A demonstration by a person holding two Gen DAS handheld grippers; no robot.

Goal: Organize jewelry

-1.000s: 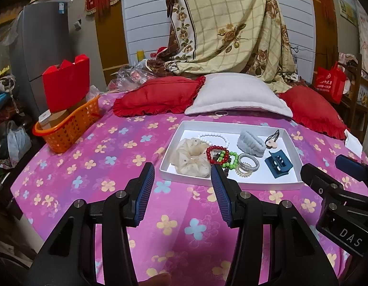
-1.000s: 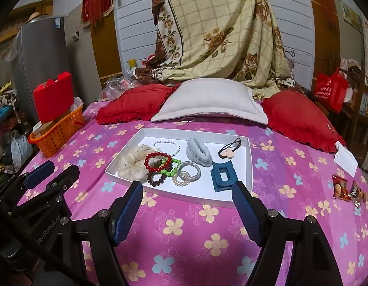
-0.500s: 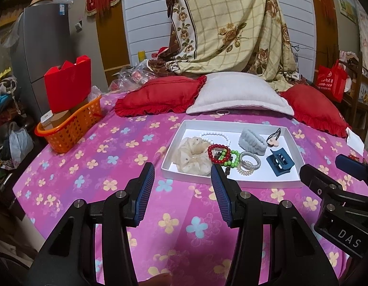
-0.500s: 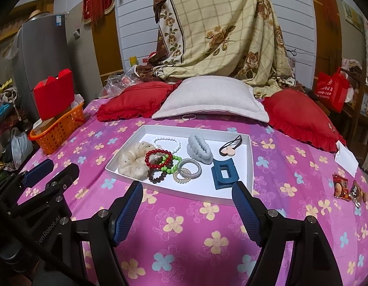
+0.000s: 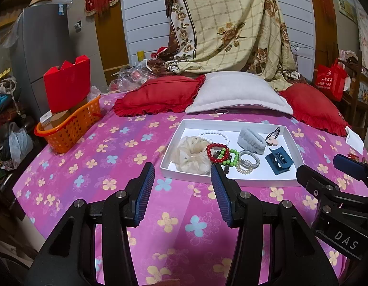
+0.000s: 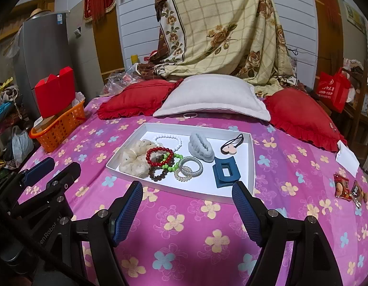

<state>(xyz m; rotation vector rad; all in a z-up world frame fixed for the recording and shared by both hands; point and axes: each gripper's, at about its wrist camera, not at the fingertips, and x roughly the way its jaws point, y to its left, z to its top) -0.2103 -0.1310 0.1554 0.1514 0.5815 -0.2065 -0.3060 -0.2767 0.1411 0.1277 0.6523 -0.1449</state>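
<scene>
- A shallow white tray of jewelry and hair pieces lies on the pink, flower-print bed, before three pillows.
- Inside: one cream scrunchie, one white bead bracelet, one red bead bracelet, one blue claw clip.
- Left hand-held gripper and right hand-held gripper hover short of the tray, angled down, jaws apart, both empty.

Home bedroom: bed with pink flowered sheet, red ruffled cushions, grey-white pillow, draped floral checked blanket, grey fridge in the corner.
</scene>
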